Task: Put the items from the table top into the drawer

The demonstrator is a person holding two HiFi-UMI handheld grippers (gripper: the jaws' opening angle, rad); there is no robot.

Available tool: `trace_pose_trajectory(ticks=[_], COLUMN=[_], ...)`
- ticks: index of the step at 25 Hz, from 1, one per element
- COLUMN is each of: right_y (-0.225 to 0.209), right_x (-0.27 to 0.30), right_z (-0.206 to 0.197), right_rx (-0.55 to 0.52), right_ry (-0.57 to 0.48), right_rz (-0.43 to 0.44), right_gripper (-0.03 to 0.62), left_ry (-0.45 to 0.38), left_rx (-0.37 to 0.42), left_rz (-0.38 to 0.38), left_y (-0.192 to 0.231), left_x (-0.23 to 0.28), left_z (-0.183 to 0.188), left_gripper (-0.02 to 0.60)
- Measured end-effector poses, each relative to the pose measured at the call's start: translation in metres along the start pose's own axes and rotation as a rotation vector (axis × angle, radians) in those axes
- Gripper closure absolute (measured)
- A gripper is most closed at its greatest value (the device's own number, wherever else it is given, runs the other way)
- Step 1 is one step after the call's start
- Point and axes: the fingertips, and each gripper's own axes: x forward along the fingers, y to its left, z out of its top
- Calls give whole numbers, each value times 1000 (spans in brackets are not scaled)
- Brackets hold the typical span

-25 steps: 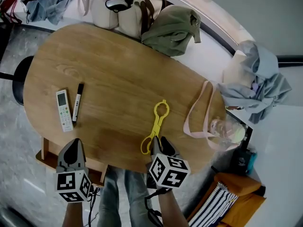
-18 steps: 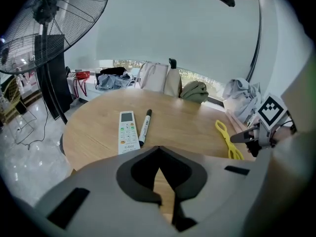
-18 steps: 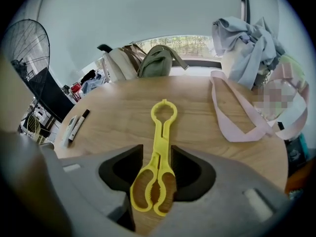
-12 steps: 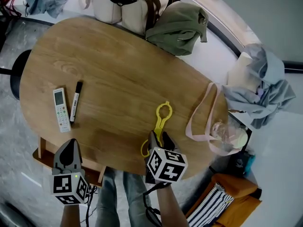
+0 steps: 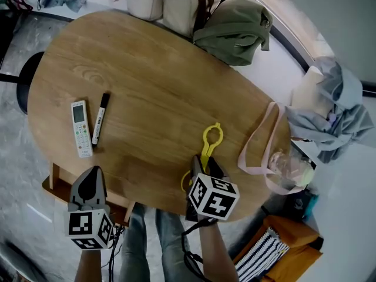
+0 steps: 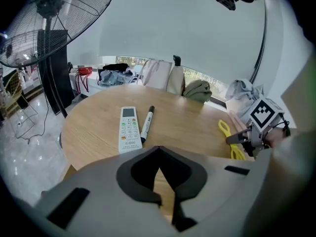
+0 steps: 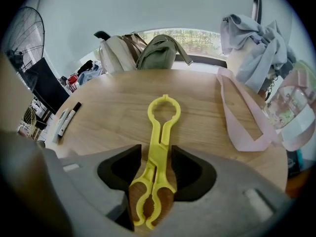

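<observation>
Nothing looks stowed yet: the remote control (image 5: 81,128) and marker (image 5: 100,118) lie at the worktop's (image 5: 153,69) 8 o'clock, and the yellow plastic tongs (image 5: 210,141) at its 5 o'clock edge. The right claw (image 7: 157,154), whose jaws have just been opening, stands apart astride the tongs' middle, with their ring end toward 12 o'clock. The left claw (image 6: 158,149) is closed and empty.

Yellow tongs (image 7: 160,137) lie flat between the right hand-held gripper's (image 7: 157,152) just-opened jaws. White remote (image 6: 129,129) and black marker (image 6: 147,124) lie side by side ahead of the left hand-held gripper (image 6: 158,149).
</observation>
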Motion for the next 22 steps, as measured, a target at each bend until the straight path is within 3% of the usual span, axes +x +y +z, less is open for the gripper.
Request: trace_pose_trajectory(ticks=[22], right_y=[-10], right_x=[-3], right_z=[1], right_rx=[-66], right_ry=[19], right_rz=[-14], right_gripper=[476], left_ry=[-14], left_rx=[-42], left_rz=[27], left_y=[0], left_x=[-10], left_z=[-10], left_gripper=[586])
